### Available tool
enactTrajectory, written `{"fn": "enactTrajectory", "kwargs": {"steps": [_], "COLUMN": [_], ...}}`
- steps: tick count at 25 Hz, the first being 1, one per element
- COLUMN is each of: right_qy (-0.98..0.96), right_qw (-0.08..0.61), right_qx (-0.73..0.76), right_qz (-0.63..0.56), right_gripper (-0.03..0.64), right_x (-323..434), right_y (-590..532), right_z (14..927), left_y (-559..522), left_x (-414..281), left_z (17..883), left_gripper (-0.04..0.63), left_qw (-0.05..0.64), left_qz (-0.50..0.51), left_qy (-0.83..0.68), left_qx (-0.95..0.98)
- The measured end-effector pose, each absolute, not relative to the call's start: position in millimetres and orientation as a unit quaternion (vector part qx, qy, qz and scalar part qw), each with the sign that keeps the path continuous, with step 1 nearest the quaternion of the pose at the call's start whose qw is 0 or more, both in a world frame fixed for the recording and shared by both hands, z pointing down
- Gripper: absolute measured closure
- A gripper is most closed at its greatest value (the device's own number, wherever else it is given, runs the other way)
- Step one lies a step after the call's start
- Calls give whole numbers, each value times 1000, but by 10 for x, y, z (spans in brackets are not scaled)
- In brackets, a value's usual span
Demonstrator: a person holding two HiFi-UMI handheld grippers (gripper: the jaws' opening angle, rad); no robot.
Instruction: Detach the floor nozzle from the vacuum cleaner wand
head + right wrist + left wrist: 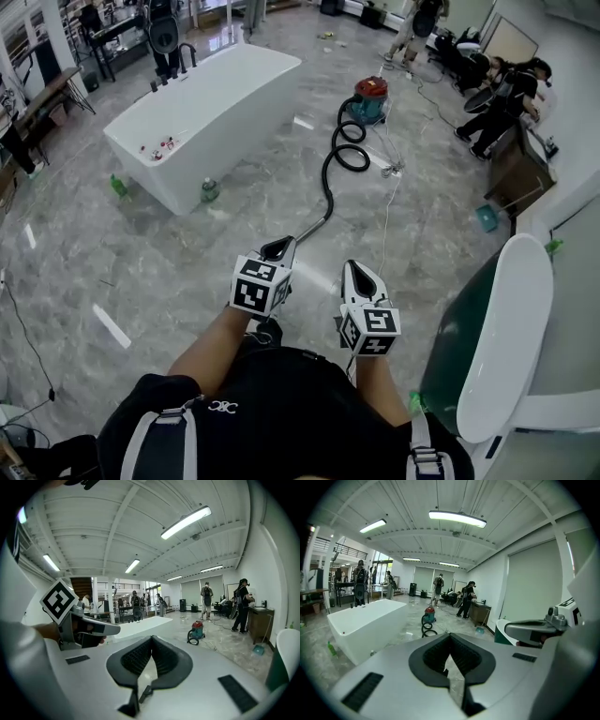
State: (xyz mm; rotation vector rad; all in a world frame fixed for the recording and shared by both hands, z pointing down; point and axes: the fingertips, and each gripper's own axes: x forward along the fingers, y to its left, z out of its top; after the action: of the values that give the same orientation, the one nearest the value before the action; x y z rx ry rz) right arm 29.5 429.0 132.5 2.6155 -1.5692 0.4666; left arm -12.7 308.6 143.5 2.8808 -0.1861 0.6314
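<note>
Head view, left to right: green bottle on the grey floor, just beside the white tub; my left gripper held out low in front of me, marker cube up; its jaws are pressed together at the tips with nothing between them, only floor showing through the gap behind the pads, as the left gripper view confirms.

Wand lies on the floor, slanting away from the left gripper's tip; its near end passes behind that gripper, so I cannot make out the nozzle. Black hose runs on from the wand's far end in loose coils to the red-topped vacuum, well away across the room.

My right gripper is beside the left one, apart from it and pointing the same way; jaws likewise closed tip to tip and empty in the right gripper view.

Far right: a white-and-green fixture close by me; people at desks in the back corner.
</note>
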Motion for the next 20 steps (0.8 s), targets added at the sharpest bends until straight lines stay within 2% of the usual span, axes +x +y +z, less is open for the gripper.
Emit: {"fn": "enactTrajectory", "kwargs": {"steps": [16,20], "right_qy": [-492,-486], "right_qw": [92,89], "right_qx": [850,855], "right_qz": [163,158], "right_gripper": [603,603], "right_x": [1259,1467], "right_y": [2757,2407], "right_z": [1276,1170], "left_y": [1501,1184], "left_x": [916,1144], "left_z": [1570,1579], "left_gripper": [587,587], "left_qw": [152,167], "left_qz": [212,207], "left_qy": [-34,-18], "left_qx": [965,964]}}
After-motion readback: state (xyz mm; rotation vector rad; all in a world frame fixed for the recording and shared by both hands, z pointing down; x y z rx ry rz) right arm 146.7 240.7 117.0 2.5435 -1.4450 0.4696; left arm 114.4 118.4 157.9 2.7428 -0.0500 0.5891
